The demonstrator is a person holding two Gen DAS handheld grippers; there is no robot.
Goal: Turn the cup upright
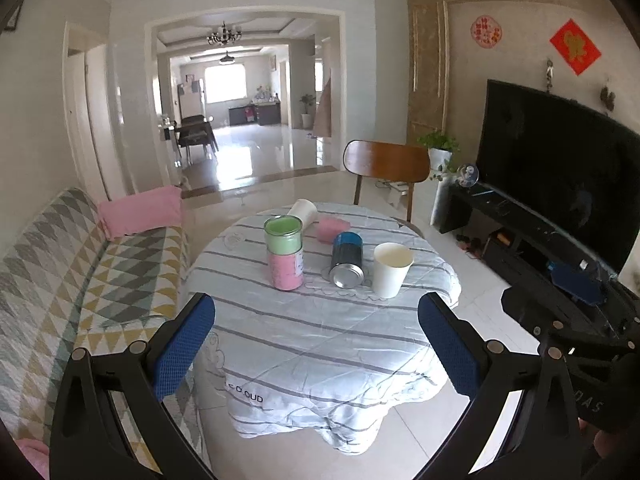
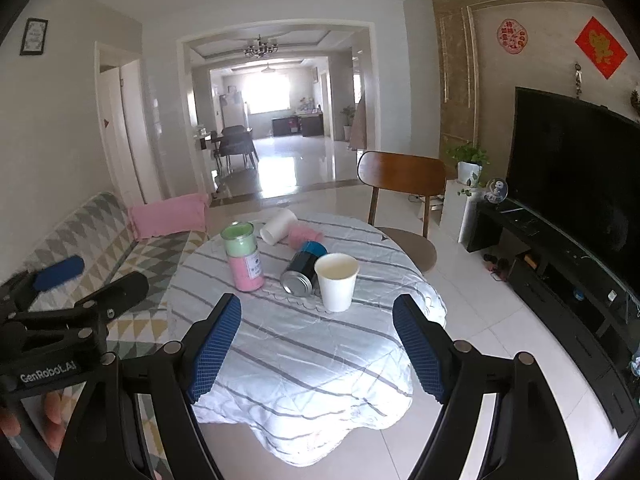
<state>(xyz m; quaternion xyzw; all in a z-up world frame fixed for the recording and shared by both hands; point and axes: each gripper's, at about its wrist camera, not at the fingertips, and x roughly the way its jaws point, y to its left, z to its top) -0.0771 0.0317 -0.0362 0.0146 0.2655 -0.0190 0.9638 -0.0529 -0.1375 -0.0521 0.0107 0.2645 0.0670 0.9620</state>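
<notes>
Your left tongs [image 1: 316,344] and right tongs [image 2: 316,344] gape empty; white paper cup [image 2: 336,282] upright, partly hiding the metal can [image 2: 302,272], seemingly toppled.

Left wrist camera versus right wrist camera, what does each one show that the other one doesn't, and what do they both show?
Only the left wrist view shows the right gripper from outside, at its right edge.

Only the right wrist view shows the left gripper from outside, plus a framed picture on the wall.

Both show the striped tablecloth, an upright white cup, a tipped white cup, a blue can on its side, the green-and-pink canister, the wooden chair and the TV.
</notes>
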